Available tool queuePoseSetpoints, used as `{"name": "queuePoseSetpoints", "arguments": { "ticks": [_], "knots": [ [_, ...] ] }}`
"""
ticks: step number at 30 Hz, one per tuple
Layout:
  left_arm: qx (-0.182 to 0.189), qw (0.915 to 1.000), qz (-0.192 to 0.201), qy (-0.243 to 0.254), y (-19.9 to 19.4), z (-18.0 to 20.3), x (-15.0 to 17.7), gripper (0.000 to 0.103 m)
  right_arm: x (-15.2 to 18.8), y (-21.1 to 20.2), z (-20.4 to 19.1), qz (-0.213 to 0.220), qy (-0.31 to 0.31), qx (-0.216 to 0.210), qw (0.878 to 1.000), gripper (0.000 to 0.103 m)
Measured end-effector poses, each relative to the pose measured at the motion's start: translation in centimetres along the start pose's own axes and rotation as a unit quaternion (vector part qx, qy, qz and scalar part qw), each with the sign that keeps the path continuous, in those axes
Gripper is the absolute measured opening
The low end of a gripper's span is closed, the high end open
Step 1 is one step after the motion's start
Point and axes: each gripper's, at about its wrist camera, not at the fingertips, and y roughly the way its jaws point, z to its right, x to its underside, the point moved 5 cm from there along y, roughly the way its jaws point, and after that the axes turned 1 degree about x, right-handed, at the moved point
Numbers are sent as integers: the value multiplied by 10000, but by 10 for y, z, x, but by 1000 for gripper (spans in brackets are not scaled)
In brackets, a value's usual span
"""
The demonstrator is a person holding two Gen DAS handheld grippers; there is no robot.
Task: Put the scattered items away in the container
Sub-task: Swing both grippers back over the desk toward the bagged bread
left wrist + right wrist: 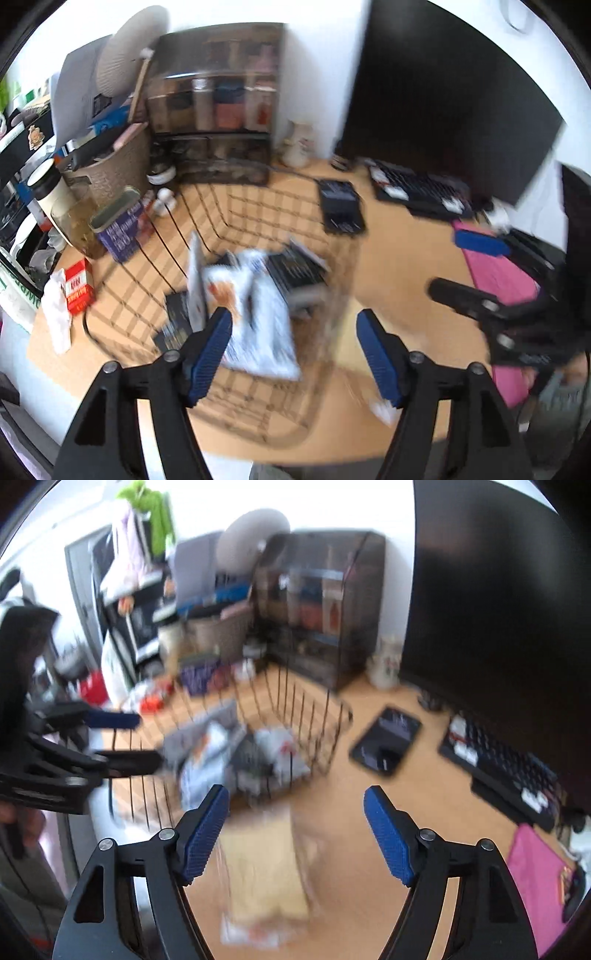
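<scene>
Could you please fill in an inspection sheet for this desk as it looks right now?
Surface: light wooden desk, partly bare.
Job's things: black wire basket holding a white packet and dark items; a tan packet, blurred, lies outside it in the right wrist view.
Clutter: black phone-like slab, keyboard, pink cloth, red box, purple tin.
Grippers: left gripper open, nothing between its pads; right gripper open above the tan packet.
Cables: nothing seen.
Surroundings: dark monitor, drawer organiser, white wall.
</scene>
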Motion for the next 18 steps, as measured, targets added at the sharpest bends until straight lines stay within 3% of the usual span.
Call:
{"name": "queuePoseSetpoints", "arguments": {
  "ticks": [8, 13, 15, 18],
  "knots": [
    [14, 9993, -325, -194, -24, 25, 86, 74, 67, 17, -10, -399, 49, -64, 9992, 76],
    [274, 9962, -559, -610, 4, 28, 109, 74, 91, 46, -17, -674, -47, -122, 9976, 76],
    [175, 9946, -784, -663, 18, 23, 117, 74, 94, 56, -16, -783, 40, -110, 9969, 76],
    [163, 9928, -823, -850, 24, 11, 122, 74, 94, 70, -20, -918, 0, -140, 9957, 76]
  ]
}}
